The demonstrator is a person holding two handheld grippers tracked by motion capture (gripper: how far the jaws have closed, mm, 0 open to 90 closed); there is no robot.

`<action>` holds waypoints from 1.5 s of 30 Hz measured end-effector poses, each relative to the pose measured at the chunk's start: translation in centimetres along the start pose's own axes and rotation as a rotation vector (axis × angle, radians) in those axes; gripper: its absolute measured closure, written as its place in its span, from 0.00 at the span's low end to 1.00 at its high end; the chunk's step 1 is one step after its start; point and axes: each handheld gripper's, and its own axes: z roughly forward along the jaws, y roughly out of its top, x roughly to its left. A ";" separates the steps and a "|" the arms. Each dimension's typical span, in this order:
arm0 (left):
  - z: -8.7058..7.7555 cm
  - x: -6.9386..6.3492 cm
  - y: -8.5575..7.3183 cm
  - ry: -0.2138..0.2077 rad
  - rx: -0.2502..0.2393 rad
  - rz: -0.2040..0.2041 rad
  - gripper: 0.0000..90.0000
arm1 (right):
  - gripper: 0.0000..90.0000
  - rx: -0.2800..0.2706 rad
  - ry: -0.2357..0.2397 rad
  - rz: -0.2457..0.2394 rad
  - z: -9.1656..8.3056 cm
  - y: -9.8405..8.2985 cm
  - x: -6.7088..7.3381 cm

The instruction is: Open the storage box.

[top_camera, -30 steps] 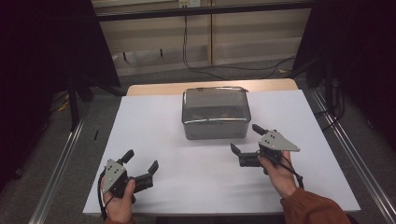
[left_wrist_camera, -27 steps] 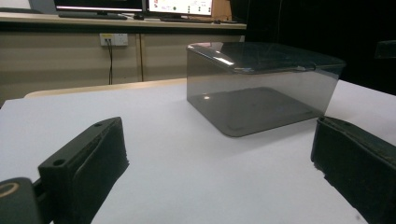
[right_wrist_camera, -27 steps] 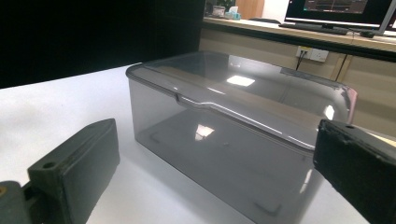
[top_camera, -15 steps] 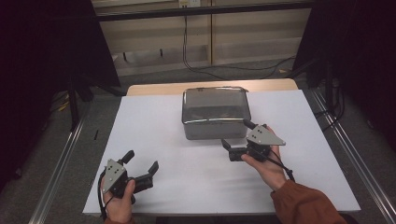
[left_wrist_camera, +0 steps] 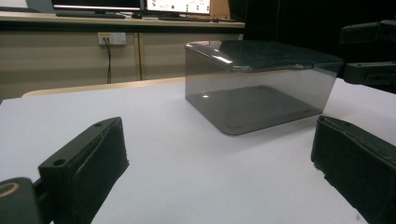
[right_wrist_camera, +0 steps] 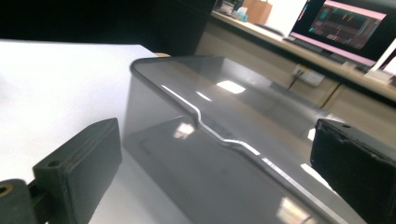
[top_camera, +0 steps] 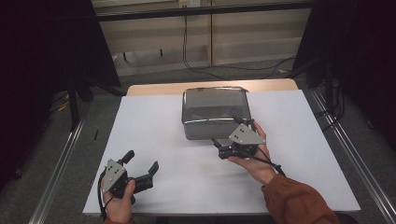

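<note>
- Overhead, in the high view, a smoky translucent box [top_camera: 215, 112] sits at the centre of the frame on the white tabletop [top_camera: 154, 121], toward its far edge; something small and dark lies inside, too dim to identify.
- Just below the box's near wall, the right hand-held gripper [top_camera: 223, 134] points up-left, jaws spread; its grey plate hides most of the body, and the upper jaw tip merges with the box's dark wall, so contact cannot be judged.
- At the lower left of that frame, the left hand-held gripper [top_camera: 141, 161] lies low over the tabletop with jaws apart and nothing between them, well apart from the box; the person's left hand [top_camera: 119, 205] is cut off by the bottom edge.
- Next, the left gripper view: both black jaws rise from the bottom corners, wide apart, each cropped by the frame. The box [left_wrist_camera: 261, 84] stands in the upper right middle, lid on, interior murky. The other gripper's dark shapes at the right edge are cut off.
- Lastly, the right gripper view: the box [right_wrist_camera: 224, 154] spreads across the centre and lower right, very close, its rim running diagonally; the near end runs out of frame. Jaws stand open on either side, the box's corner between them, touching unclear. Glare patches obscure the inside.
</note>
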 end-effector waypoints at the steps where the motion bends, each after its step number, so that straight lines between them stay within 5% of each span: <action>1: 0.0 0.0 0.0 0.000 0.000 -0.002 0.04 | 0.03 0.004 -0.009 -0.030 0.1 0.1 0.1; 5: 0.0 0.0 0.0 0.000 0.000 0.003 0.04 | 0.05 0.011 -0.047 -0.168 0.7 0.4 0.5; 6: 0.0 0.0 0.0 0.000 0.000 0.003 0.04 | 0.05 0.011 -0.047 -0.168 0.7 0.4 0.5; 7: 0.0 0.0 0.0 0.000 0.002 0.001 0.04 | 0.07 0.017 -0.064 -0.247 1.0 0.5 0.7; 15: 0.0 0.0 0.0 0.001 0.002 0.002 0.04 | 0.12 0.049 -0.137 -0.503 2.1 0.7 1.0; 21: 0.0 0.0 0.0 0.000 0.002 0.002 0.04 | 0.18 0.062 -0.153 -0.606 2.6 0.8 1.5; 29: 0.1 0.0 0.0 -0.003 0.005 0.012 0.04 | 0.31 0.124 -0.195 -0.831 3.0 -0.3 2.2; 32: 0.1 0.0 0.0 -0.003 0.005 0.009 0.04 | 0.34 0.131 -0.198 -0.853 3.0 -0.4 2.3; 37: 0.1 0.0 0.0 -0.008 0.007 0.014 0.04 | 0.42 0.195 -0.205 -0.972 3.2 -0.9 2.6; 45: 0.2 -0.1 0.0 -0.006 0.009 0.011 0.04 | 0.58 0.219 -0.204 -1.039 3.3 -1.2 3.1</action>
